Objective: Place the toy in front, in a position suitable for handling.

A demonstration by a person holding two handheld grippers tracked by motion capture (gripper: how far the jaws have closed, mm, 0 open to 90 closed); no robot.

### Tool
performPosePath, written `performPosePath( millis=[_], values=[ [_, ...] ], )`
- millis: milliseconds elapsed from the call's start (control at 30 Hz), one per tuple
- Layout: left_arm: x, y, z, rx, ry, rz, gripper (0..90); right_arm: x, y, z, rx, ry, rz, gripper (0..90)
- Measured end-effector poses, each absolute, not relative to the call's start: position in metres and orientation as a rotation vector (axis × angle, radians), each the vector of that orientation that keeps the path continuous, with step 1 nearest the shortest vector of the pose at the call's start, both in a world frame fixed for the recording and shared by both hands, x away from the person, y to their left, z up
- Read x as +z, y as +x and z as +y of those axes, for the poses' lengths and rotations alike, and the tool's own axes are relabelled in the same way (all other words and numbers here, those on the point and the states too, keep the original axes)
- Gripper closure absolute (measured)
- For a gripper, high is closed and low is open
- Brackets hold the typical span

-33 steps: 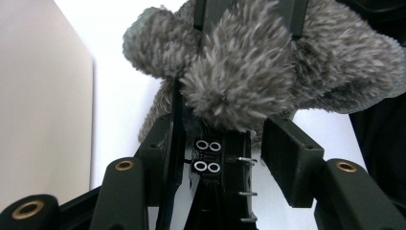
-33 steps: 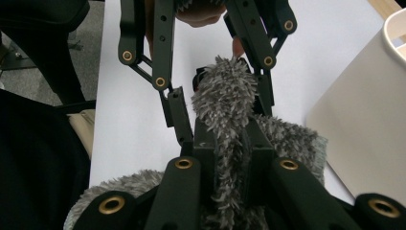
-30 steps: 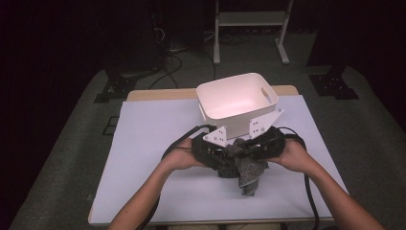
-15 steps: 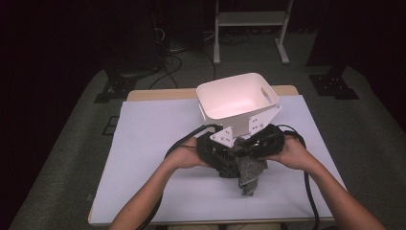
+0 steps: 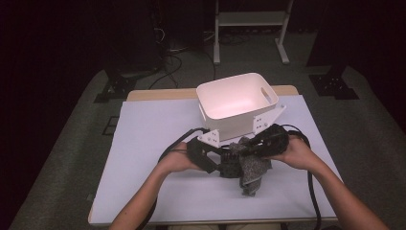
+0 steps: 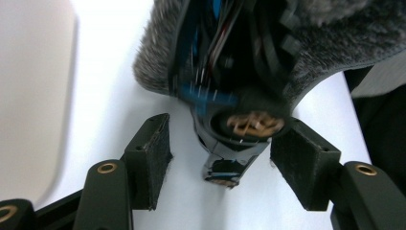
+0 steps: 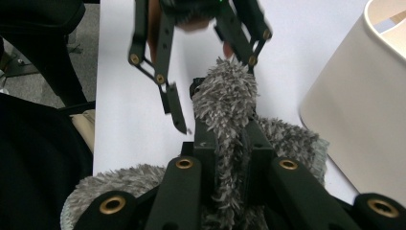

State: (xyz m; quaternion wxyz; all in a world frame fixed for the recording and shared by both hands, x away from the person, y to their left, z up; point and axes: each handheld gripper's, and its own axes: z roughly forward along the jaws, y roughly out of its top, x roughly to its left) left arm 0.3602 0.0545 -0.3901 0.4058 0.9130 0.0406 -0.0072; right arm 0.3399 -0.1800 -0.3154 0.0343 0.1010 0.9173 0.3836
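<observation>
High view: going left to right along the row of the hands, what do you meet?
Left hand → left claw → grey fuzzy cloth → right hand.

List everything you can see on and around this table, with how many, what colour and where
Cloth: one, grey and fuzzy, on the table in front of the bin, bunched between the two grippers.
Bin: one, white with a handle cut-out, at the far middle of the table.
Table: one, white-covered top with a wooden far edge.
Stand: one, white metal frame, on the floor behind the table.
Cables: several, black, on the floor at far left.
Left hand-held gripper: one, black, jaws apart, just opened wider, off the cloth.
Right hand-held gripper: one, black, shut on the cloth.
</observation>
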Motion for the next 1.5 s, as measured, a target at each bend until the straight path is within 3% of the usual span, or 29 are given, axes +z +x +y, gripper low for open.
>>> performPosePath(
  millis=[200,267,333,733,1133,1500],
  values=[
    [-0.407,0.359,0.052,-0.039,2.210,0.111,40.3,-0.315,0.338,-0.179,1.175,0.300,2.824,79.5],
    [-0.408,0.358,0.050,-0.010,2.203,0.096,44.4,-0.315,0.337,-0.178,1.177,0.294,2.822,79.4],
    [-0.408,0.357,0.051,0.020,2.186,0.071,55.4,-0.315,0.337,-0.178,1.176,0.294,2.820,79.3],
    [-0.393,0.352,0.057,0.075,2.174,0.035,58.0,-0.313,0.337,-0.177,1.190,0.260,2.800,78.7],
    [-0.398,0.353,0.056,0.047,2.183,0.067,55.6,-0.312,0.338,-0.175,1.173,0.265,2.808,78.5],
    [-0.410,0.352,0.045,-0.012,2.176,0.082,39.4,-0.313,0.338,-0.179,1.169,0.286,2.800,78.3]
  ],
)
